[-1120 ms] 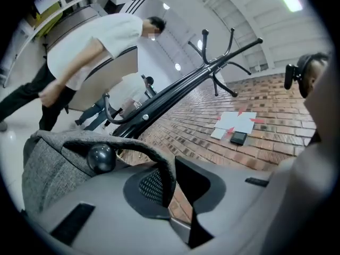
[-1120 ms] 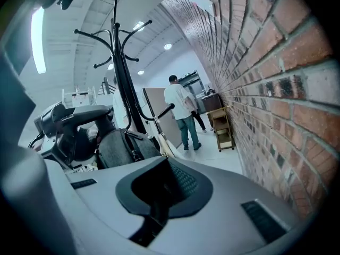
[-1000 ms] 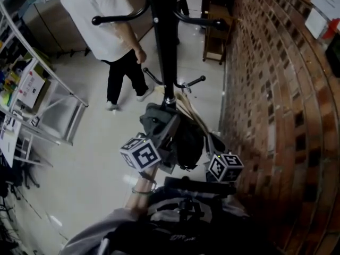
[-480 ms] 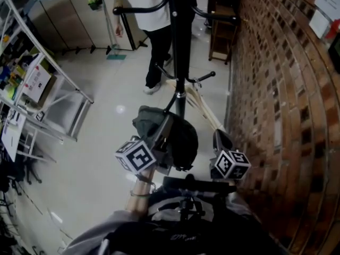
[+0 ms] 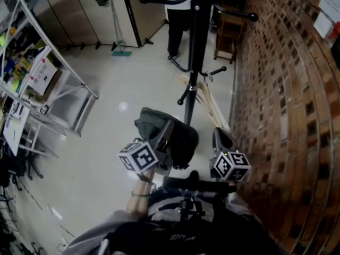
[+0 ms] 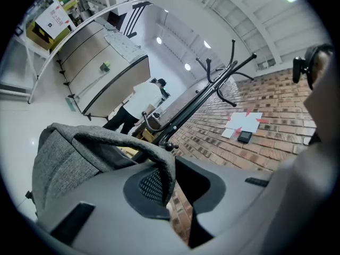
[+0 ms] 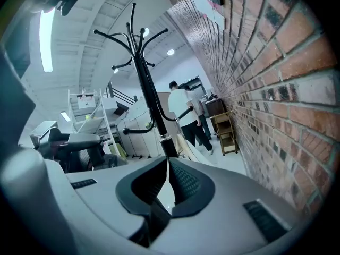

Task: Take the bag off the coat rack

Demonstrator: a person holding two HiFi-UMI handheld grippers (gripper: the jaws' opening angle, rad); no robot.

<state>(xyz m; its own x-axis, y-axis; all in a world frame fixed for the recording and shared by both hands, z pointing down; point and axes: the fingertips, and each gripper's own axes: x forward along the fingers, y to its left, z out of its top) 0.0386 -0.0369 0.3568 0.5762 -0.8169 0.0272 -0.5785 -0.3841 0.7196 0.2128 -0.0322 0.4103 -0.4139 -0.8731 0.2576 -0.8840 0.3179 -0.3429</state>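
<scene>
Pinching the bag (image 6: 74,153) in the left gripper (image 6: 174,189), off the coat rack (image 6: 212,92) ahead; right gripper (image 7: 166,187) closed, empty. Likely next: carry clear, set down.

We see our right gripper (image 7: 167,166) with its jaws closed tip to tip on nothing, pointing at the black coat rack (image 7: 144,78) that stands upright ahead, with the brick wall (image 7: 265,89) running along the right and a person (image 7: 183,110) in a white top beside a wooden shelf (image 7: 226,133) beyond.
</scene>
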